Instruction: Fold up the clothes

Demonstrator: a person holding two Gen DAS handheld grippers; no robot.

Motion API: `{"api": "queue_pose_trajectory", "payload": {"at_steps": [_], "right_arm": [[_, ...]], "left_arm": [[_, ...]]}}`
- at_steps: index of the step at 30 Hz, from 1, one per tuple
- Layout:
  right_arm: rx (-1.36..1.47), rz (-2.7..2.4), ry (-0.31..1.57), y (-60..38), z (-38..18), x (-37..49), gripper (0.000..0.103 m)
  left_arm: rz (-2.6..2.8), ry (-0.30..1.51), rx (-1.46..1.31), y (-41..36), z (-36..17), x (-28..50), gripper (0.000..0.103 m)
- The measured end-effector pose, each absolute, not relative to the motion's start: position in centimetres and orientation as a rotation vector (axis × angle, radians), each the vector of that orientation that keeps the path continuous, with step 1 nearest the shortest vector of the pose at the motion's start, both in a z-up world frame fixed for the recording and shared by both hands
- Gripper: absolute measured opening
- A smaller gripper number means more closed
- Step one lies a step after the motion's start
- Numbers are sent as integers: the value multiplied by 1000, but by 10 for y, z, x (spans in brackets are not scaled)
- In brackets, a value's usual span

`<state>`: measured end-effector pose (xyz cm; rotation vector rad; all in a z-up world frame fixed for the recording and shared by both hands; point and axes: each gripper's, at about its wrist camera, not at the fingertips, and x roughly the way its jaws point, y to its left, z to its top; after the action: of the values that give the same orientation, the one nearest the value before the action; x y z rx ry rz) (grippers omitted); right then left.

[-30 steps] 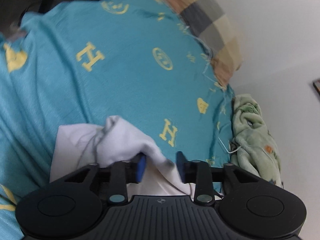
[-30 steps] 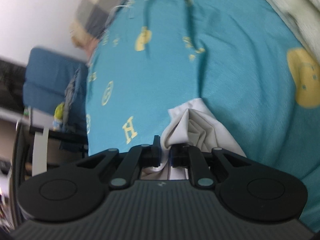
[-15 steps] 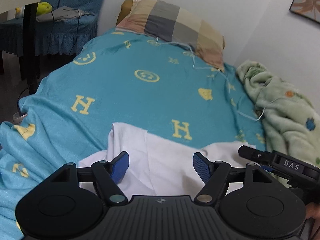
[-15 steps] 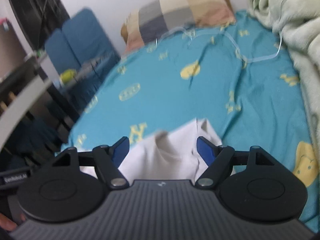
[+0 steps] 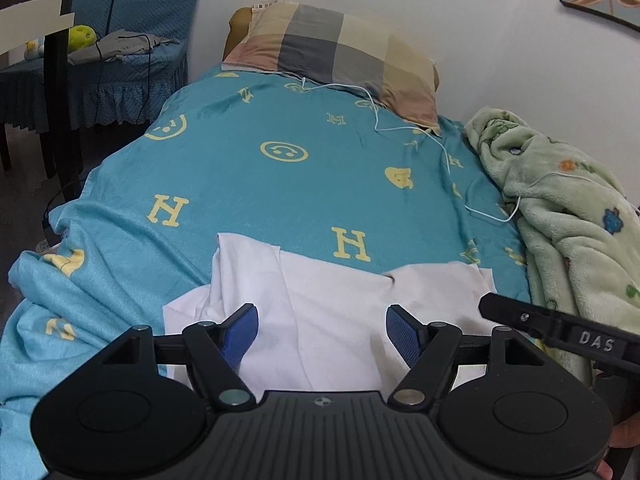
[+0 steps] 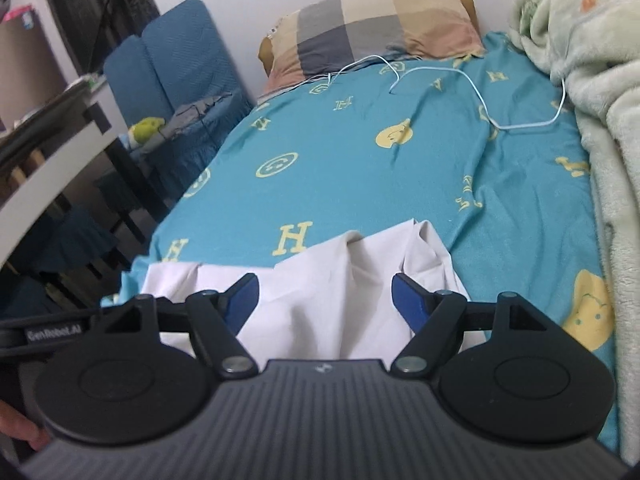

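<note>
A bed covered in a teal sheet with yellow letters and smiley faces fills both views; a green fleece blanket is heaped along its right edge, a checked pillow lies at the far end, and a thin white cable trails from pillow to blanket; the white garment lies spread and creased at the bed's near edge, a sleeve folded inward on its left; the left gripper hangs above it with blue pads wide apart, holding nothing; the right gripper is likewise spread over the cloth, empty.
</note>
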<state>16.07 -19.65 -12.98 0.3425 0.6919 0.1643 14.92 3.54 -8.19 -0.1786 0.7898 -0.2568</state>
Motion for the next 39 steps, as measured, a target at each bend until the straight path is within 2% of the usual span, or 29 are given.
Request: {"api": "queue_pose_trajectory", "payload": {"at_steps": [7, 12, 14, 18, 22, 25, 30, 34, 37, 39], "right_arm": [[335, 165, 755, -191, -141, 162, 75], [332, 166, 797, -187, -148, 162, 75], [346, 171, 784, -188, -135, 154, 75], [374, 181, 759, -190, -111, 140, 75], [409, 187, 733, -194, -88, 123, 74], [450, 186, 716, -201, -74, 106, 74], [600, 180, 732, -220, -83, 83, 75], [698, 198, 744, -231, -94, 78, 75], [797, 235, 757, -236, -100, 81, 75], [859, 269, 774, -236, -105, 83, 75]], "left_arm": [[-247, 834, -117, 28, -101, 153, 73], [-246, 835, -151, 31, -95, 146, 73], [-272, 832, -213, 36, -86, 137, 73], [-353, 817, -437, 52, -69, 112, 82], [-405, 837, -667, 63, -67, 87, 82], [-401, 924, -812, 64, -87, 77, 82], [-370, 1065, -1004, 61, -125, 75, 84], [-315, 1030, -1099, 68, -137, 81, 84], [-273, 975, -1147, 78, -144, 84, 80], [-278, 963, -1168, 81, -148, 86, 66]]}}
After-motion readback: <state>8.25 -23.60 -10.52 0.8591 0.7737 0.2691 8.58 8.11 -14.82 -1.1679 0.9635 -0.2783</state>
